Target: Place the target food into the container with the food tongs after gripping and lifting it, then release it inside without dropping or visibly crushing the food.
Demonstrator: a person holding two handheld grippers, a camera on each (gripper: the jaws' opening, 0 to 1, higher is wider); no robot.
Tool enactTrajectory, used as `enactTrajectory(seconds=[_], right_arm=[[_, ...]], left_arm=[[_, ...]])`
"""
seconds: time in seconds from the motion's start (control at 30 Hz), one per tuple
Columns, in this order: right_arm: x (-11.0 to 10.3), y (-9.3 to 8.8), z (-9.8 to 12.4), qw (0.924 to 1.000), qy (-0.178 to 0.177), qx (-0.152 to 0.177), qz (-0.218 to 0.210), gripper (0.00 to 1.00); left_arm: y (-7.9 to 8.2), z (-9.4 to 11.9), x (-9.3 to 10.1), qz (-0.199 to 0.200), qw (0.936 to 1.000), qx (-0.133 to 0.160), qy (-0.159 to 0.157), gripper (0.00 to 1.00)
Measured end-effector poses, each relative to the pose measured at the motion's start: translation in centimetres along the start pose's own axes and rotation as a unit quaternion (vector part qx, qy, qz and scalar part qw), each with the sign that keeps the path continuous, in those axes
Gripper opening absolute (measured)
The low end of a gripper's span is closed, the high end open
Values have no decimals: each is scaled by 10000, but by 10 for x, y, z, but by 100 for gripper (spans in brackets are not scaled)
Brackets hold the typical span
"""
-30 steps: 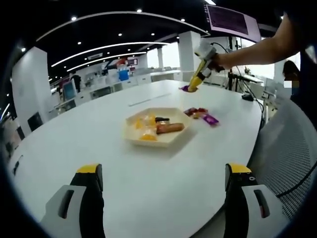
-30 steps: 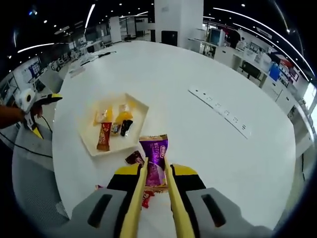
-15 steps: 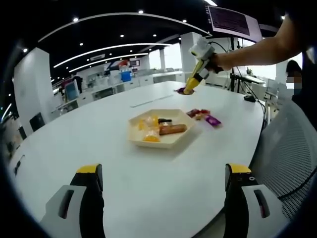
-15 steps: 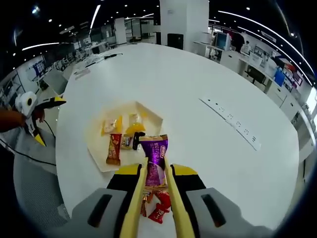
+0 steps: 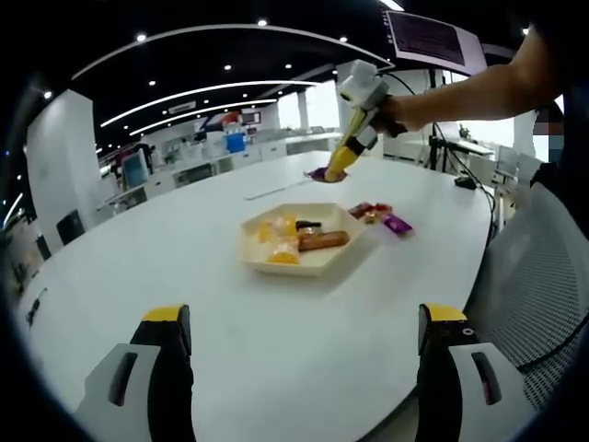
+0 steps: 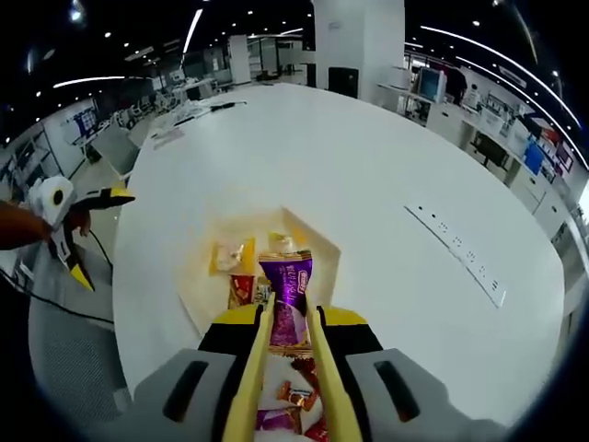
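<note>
1. Right gripper (image 6: pixel 286 318) clamped tight on a purple snack packet (image 6: pixel 286 287), packet standing up out of the yellow jaws and lifted clear of the table.
2. Straight past the packet tip: pale hexagonal tray (image 6: pixel 317 250) on the white round table (image 6: pixel 368 175), already loaded with yellowish wrapped bits (image 6: pixel 226 257) and a red wrapper (image 6: pixel 241 287).
3. Down under the right gripper's jaws, near its base: a few loose wrappers, red/orange (image 6: pixel 296 394) and purple (image 6: pixel 274 421), lying on the table.
4. Off to the left side of the right gripper view: the other tool (image 6: pixel 74 216) with a hand on it, at the table edge.
5. Left gripper (image 5: pixel 304 341) spread wide, nothing between the jaws, just bare table ahead.
6. Ahead of the left gripper, mid-table: same tray (image 5: pixel 304 260) with an orange-brown bar (image 5: pixel 320 240) and yellow pieces (image 5: pixel 279 250) inside.
7. Beyond the tray and above it in the left gripper view: right gripper (image 5: pixel 342 164) held by an arm coming in from the right, purple packet (image 5: pixel 319 173) at its tip, in the air near the tray's far side.
8. Just right of the tray: small cluster of wrappers (image 5: pixel 377 215) on the table.
</note>
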State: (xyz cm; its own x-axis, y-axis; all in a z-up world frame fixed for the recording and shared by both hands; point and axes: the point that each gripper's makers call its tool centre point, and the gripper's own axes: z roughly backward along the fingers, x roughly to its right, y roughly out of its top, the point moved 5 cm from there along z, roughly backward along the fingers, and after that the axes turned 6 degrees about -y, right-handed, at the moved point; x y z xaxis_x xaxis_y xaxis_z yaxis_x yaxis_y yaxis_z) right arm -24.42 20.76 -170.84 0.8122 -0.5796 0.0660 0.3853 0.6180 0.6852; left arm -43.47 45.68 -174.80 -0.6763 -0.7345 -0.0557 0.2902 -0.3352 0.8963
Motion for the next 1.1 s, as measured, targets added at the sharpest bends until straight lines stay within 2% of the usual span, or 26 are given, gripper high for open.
enactTrajectory(seconds=[0.27, 0.57, 0.97, 1.1], right_arm=[[-20, 14, -11, 9997, 137, 13, 191, 22], [-27, 31, -20, 9995, 160, 106, 241, 22], [-40, 43, -34, 9989, 220, 46, 400, 22], [-44, 44, -36, 9987, 341, 121, 365, 26]], left_arm=[[0, 0, 0, 7, 10000, 21, 9, 100], [0, 0, -1, 8, 10000, 16, 27, 100], [1, 1, -1, 9, 10000, 38, 36, 100], [1, 1, -2, 36, 10000, 64, 63, 100]])
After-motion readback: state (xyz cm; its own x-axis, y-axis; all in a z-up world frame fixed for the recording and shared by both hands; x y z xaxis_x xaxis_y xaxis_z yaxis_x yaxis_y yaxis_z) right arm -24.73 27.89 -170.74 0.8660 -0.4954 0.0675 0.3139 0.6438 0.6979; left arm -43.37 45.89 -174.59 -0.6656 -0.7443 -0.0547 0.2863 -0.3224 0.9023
